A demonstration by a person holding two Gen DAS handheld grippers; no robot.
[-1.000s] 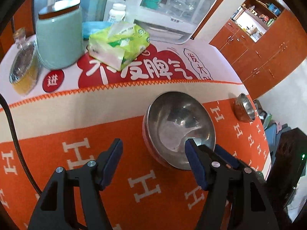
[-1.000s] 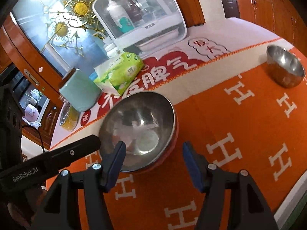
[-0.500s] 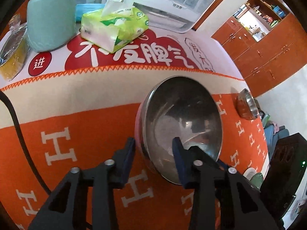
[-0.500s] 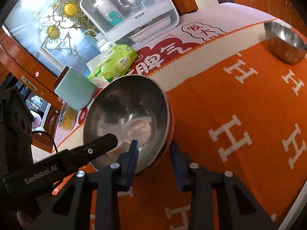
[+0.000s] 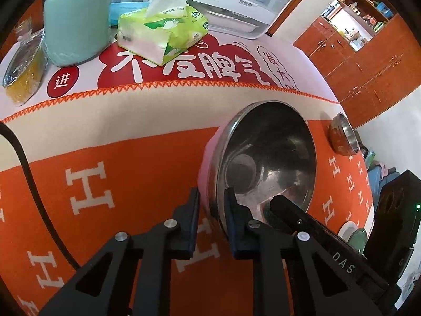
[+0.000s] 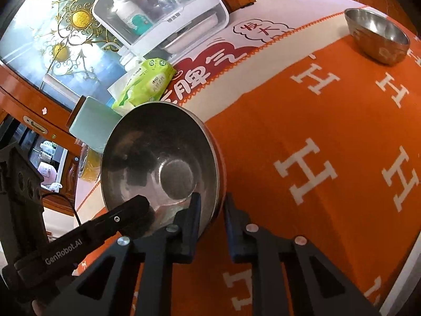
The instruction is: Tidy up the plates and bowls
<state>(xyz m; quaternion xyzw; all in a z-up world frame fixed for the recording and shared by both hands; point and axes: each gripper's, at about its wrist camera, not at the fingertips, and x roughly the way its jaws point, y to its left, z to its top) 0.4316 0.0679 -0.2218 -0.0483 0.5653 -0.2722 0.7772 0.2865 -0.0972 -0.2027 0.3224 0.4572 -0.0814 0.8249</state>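
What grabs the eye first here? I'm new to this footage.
The big steel bowl, tilted, fills the middle; the left gripper and right gripper pinch its near rim. Beneath lies an orange cloth with white H's, and a small bowl at its far corner.

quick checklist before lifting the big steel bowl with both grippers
1. Left gripper fingers astride the large steel bowl with the pink outside, at its rim: ok.
2. Right gripper on the rim too, jaws closing: ok.
3. Grips on opposite sides: not ok, side by side.
4. Bowl empty: ok.
5. Small steel bowl apart: ok.
6. Orange tablecloth free underneath: cannot tell.
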